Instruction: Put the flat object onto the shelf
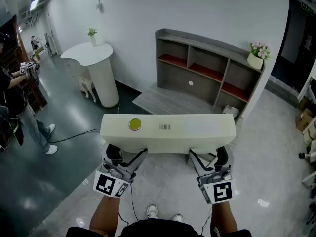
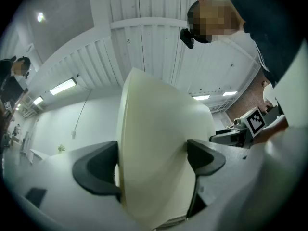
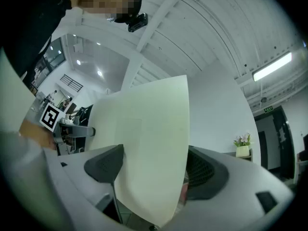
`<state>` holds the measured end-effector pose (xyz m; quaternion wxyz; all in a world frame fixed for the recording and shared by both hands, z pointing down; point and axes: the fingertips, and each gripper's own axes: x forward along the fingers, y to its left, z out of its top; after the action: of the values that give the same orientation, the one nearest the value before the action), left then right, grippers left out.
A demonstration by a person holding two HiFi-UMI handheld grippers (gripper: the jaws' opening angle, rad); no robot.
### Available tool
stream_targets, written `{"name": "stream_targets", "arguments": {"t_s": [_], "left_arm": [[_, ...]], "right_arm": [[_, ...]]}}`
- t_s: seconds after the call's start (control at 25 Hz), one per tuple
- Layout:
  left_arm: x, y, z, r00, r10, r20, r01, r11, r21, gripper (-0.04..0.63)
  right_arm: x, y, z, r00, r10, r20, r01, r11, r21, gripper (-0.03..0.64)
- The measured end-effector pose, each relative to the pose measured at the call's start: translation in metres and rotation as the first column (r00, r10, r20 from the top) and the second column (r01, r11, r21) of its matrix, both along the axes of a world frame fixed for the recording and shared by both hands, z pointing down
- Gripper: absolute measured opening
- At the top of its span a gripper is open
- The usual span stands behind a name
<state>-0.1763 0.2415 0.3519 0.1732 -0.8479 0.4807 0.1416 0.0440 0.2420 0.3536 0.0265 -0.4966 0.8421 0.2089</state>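
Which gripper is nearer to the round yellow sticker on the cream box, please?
Left. The left gripper clamps the near edge of the cream box just below the yellow sticker; the right gripper holds that edge farther along, beyond the barcode.

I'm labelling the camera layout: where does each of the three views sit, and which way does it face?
Head view: on the person's head, looking steeply down at the cream slab and the shelf beyond; left gripper, right gripper and forearms show.
Left gripper view: on the left gripper, tilted up along its jaws, clamped on the slab, towards the ceiling; the torso shows.
Right gripper view: on the right gripper, tilted up, jaws clamped on the slab.
Shared: the slab in all; the flowerpot in head and right gripper views.
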Motion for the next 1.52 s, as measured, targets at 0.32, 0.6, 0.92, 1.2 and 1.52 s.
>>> {"name": "stream_targets", "arguments": {"t_s": [0.32, 0.6, 0.92, 1.2, 1.52], "left_arm": [[0.002, 0.006, 0.003, 1.000, 0.004, -0.015, -0.004, 1.000, -0.015, 0.456], [-0.002, -0.003, 0.000, 1.000, 0.015, -0.003, -0.015, 1.000, -0.012, 0.456], [-0.016, -0.025, 0.001, 0.999, 0.034, 0.004, -0.034, 0.999, -0.017, 0.456], [-0.045, -0.055, -0.004, 0.998, 0.059, 0.014, -0.058, 0.998, -0.028, 0.456], [-0.052, -0.084, 0.000, 0.995, 0.093, 0.020, -0.092, 0.995, -0.037, 0.456]], "right_arm": [[0.000, 0.010, -0.009, 1.000, 0.005, 0.018, -0.005, 1.000, -0.007, 0.425], [0.000, 0.003, 0.002, 1.000, -0.001, -0.013, 0.001, 1.000, -0.005, 0.425], [-0.015, -0.012, 0.002, 1.000, 0.014, -0.014, -0.015, 1.000, -0.001, 0.425], [-0.045, -0.038, -0.007, 0.998, 0.042, 0.041, -0.041, 0.999, -0.020, 0.425], [-0.052, -0.062, 0.003, 0.998, 0.057, 0.006, -0.057, 0.998, -0.013, 0.425]]}}
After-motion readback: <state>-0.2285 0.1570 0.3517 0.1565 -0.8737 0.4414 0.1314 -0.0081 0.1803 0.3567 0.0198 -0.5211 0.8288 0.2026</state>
